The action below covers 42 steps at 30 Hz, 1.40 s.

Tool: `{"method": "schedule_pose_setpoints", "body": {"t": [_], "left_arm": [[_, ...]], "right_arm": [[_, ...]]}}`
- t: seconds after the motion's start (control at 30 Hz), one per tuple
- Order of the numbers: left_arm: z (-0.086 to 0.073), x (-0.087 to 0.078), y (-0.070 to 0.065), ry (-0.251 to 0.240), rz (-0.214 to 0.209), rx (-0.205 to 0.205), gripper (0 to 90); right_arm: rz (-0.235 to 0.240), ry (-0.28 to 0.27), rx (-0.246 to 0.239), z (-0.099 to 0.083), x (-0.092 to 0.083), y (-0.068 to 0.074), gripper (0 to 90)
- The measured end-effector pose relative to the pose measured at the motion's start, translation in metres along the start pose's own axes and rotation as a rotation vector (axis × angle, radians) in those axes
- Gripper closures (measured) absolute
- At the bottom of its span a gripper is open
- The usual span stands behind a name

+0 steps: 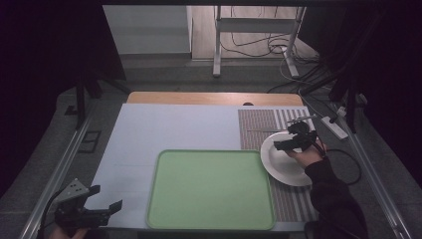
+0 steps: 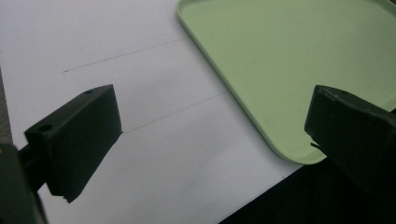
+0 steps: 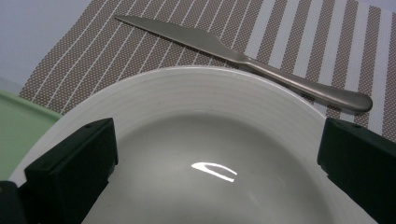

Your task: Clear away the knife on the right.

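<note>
Plate (image 3: 205, 154) between knife (image 3: 243, 58), tray (image 1: 210, 189)

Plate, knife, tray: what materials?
Plate: glazed ceramic by the look, white, glossy, with a sharp light glint. Knife: metal, likely stainless, brushed grey sheen. Tray: probably plastic, matte pale green, moulded rounded rim.

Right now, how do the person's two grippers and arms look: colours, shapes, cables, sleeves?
Both tools are black with two blocky, flat-faced jaws. The left gripper carries a grey three-cornered plate with small holes on top. From the right gripper a black cable loops away over the floor. The right forearm wears a dark long sleeve. Small round holes mark the jaw tops in both gripper views.
</note>
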State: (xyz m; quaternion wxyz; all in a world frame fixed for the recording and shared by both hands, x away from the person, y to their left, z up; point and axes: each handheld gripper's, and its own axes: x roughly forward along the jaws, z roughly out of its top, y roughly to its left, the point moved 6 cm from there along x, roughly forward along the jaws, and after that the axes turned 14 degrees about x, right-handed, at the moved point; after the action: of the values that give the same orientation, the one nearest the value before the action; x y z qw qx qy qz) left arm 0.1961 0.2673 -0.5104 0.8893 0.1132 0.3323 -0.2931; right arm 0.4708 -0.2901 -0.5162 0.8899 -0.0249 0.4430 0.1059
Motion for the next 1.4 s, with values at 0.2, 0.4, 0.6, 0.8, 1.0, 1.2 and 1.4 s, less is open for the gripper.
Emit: {"method": "schedule_pose_setpoints", "body": {"t": [0.2, 0.4, 0.6, 0.8, 1.0, 1.2, 1.4], "left_arm": [[0.000, 0.000, 0.000, -0.001, 0.000, 0.001, 3.6], [0.000, 0.000, 0.000, -0.002, -0.001, 0.001, 3.6], [0.000, 0.000, 0.000, -0.003, 0.000, 0.002, 3.6], [0.000, 0.000, 0.000, -0.004, -0.001, 0.003, 3.6], [0.000, 0.000, 0.000, -0.004, -0.001, 0.002, 3.6], [0.000, 0.000, 0.000, -0.005, -0.001, 0.004, 3.6], [0.000, 0.000, 0.000, -0.004, -0.001, 0.006, 3.6]], "right_arm": [[-0.011, 0.001, 0.009, 0.007, 0.007, -0.003, 0.0], [-0.021, 0.005, 0.017, 0.015, 0.015, -0.007, 0.0], [-0.028, -0.011, 0.011, 0.027, 0.015, -0.010, 0.0], [-0.037, -0.019, 0.009, 0.038, 0.020, -0.014, 7.4], [-0.037, -0.005, 0.011, 0.046, 0.029, -0.022, 24.3], [-0.045, 0.025, 0.022, 0.052, 0.036, -0.037, 57.0], [-0.017, 0.060, 0.023, 0.055, 0.044, -0.051, 90.0]]}}
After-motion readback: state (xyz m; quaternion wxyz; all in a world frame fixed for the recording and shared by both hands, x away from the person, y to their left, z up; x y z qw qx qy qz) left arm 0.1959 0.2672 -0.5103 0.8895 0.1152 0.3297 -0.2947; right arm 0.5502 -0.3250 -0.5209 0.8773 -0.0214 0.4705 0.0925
